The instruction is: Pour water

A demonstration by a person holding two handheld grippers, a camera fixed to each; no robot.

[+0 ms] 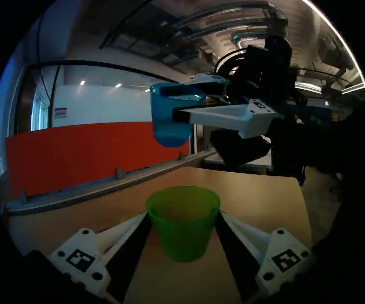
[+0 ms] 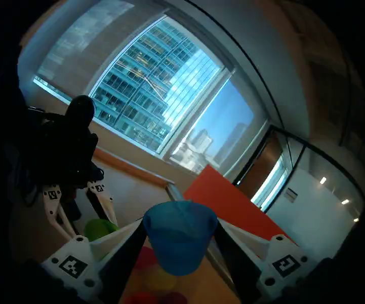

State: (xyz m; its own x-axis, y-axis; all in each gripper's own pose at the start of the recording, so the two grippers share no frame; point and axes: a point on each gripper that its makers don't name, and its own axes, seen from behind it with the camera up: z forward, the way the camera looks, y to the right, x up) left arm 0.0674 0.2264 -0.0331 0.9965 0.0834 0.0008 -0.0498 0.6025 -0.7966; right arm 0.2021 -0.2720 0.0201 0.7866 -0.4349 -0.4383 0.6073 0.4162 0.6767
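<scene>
Blue cup (image 1: 171,114) and green cup (image 1: 183,223), each carried in its own tongs, before the pour.

**Left gripper view.** The left gripper (image 1: 182,215) is closed on the green cup, one finger pressing each side just below the rim. The cup stands upright with its mouth open upward, over the pale table (image 1: 263,197). The blue cup hangs above and beyond the green cup, a little to its left and well apart from it. The right gripper (image 1: 190,101) clamps it from the side, one finger on each wall. Its long axis is near vertical and its rim about level. Whether it holds water cannot be told. An orange partition (image 1: 81,152) runs behind the green cup.

**Right gripper view.** The right gripper (image 2: 179,225) grips the blue cup (image 2: 179,235) between both fingers, mouth up. The green cup (image 2: 100,229) lies lower and to the left, held in the left gripper (image 2: 93,223). Coloured round patches (image 2: 157,276) show beneath the blue cup; what they are is unclear. A large window (image 2: 157,91) rises behind the green cup.

**Judgement.** The pour depends on bringing the blue cup's lip over the green cup's mouth. The blue cup should then tip toward the green cup, which stays level.
</scene>
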